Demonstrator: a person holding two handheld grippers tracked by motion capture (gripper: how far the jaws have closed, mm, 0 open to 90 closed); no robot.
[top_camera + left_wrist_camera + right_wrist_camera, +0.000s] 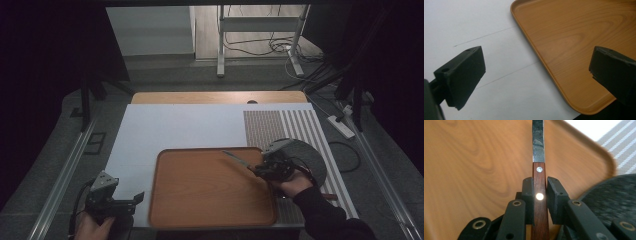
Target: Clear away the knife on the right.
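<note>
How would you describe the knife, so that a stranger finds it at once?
Look at the wooden tray on the white table sheet. Over its far right corner, the right gripper is shut on the knife. It is the one metal blade there, with a dark wood handle and shiny rivets.

A wooden tabletop (pixel 220 97) stands on grey floor (pixel 165 75), dim at both sides. At the far end a white metal stand (pixel 259 24) rises amid tangled cables (pixel 280 46). A power strip (pixel 341 127) lies at right.
</note>
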